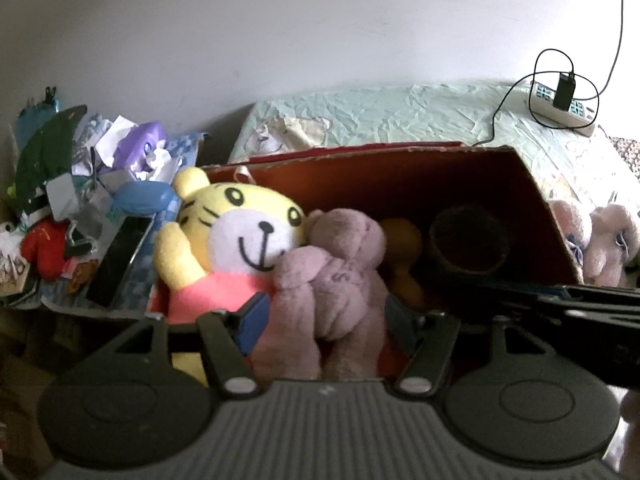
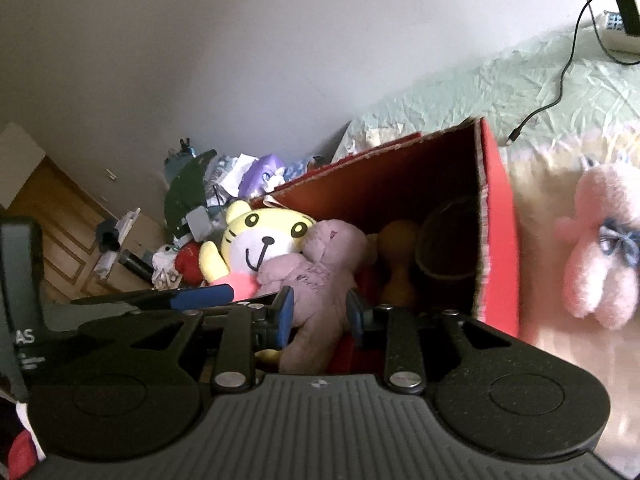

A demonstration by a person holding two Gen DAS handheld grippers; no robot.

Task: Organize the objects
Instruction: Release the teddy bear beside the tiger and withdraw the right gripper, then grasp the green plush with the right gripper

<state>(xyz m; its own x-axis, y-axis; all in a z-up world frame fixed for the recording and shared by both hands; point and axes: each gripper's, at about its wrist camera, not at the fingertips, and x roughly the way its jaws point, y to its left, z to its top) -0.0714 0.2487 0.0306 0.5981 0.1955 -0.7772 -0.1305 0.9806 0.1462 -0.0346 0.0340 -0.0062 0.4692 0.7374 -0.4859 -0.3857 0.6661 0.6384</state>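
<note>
While both grippers straddle the mauve plush bear (image 1: 340, 276) at frame centre, it rests in the red cardboard box (image 2: 496, 216) against the yellow tiger toy (image 1: 244, 232). Left gripper (image 1: 324, 320) stands wide around its legs; right gripper (image 2: 320, 312) sits narrow about its lower body, contact uncertain. Risk: any lift may drag the tiger out or tip the box.
</note>
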